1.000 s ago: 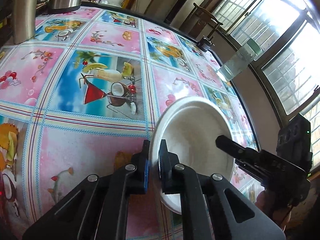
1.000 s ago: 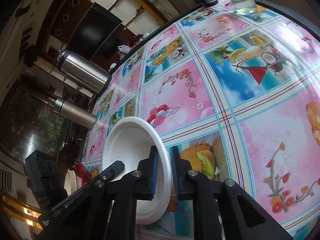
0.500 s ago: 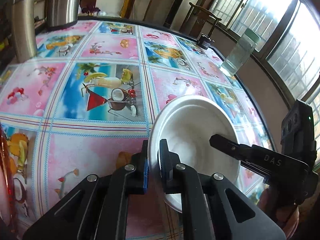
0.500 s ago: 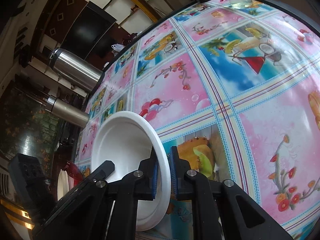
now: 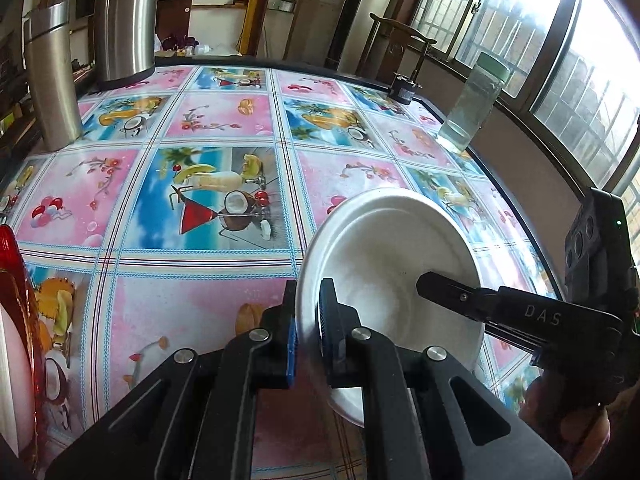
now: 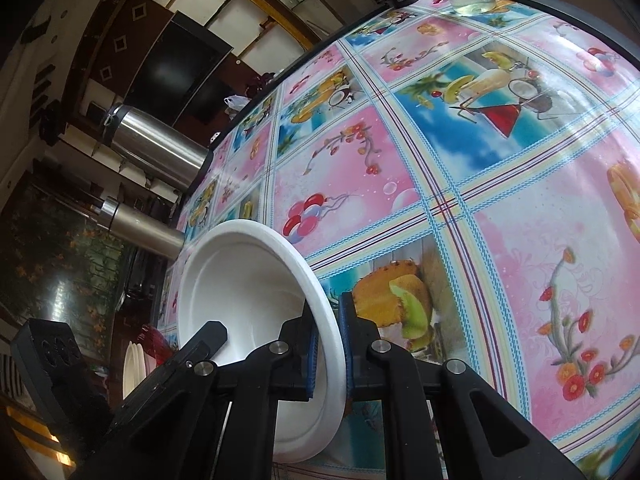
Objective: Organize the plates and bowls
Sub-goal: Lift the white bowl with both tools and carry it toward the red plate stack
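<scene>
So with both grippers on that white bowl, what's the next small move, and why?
Probably carry the white bowl toward the red dish rack at the left. Left gripper and right gripper each clamp opposite sides of its rim, it appears lifted and tilted above the tablecloth, and white plates already stand by the rack.

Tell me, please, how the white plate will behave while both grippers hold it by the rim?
The white plate looks thin and matte, like paper or foam, so probably light and somewhat bendy. With the left gripper and right gripper pinching opposite rims, pulling apart could flex or crease it. It seems unlikely to shatter.
</scene>
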### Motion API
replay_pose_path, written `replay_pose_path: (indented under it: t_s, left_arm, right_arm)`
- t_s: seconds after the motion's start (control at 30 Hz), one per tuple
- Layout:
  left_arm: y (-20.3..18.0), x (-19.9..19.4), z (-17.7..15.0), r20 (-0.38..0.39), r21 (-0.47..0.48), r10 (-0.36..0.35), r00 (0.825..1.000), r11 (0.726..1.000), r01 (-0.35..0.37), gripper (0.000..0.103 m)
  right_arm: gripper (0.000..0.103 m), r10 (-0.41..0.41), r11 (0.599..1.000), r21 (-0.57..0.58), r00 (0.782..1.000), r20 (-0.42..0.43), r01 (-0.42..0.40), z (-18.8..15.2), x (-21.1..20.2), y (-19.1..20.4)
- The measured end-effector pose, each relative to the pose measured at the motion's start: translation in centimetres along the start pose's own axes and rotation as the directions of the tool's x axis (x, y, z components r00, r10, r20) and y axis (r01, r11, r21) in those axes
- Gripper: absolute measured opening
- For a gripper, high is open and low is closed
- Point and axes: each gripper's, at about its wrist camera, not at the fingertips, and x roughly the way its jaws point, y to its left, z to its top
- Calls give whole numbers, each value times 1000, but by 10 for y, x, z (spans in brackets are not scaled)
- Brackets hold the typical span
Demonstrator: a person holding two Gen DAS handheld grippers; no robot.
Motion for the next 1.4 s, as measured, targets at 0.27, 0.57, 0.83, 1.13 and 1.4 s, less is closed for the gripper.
replay_pose_path:
  t_s: [0.27,0.57,0.83,1.13,1.4]
  left_arm:
    - [1,0,-1,9,0,33,999,999,-33,7]
    - [5,3,-2,0,-10,55,999,998,-55,8]
    - [5,4,-2,-2,-9,70,998,998,-70,8]
    - [8,3,-5,7,-11,94,996,995,-94,9]
    - [17,-23,-34,39,8,193,980,981,-193,11]
  right_arm:
    - [16,32,999,27,999,-1,-32,-6,-10,-6]
    - [10,13,999,-30,999,32,-12,-11,-22,4]
    - [8,17,1000,-23,999,32,-17,-11,-18,3]
    - [7,37,999,-12,999,26,-37,-13,-16,4]
    - [8,94,995,-31,995,-14,-95,-35,-13,16]
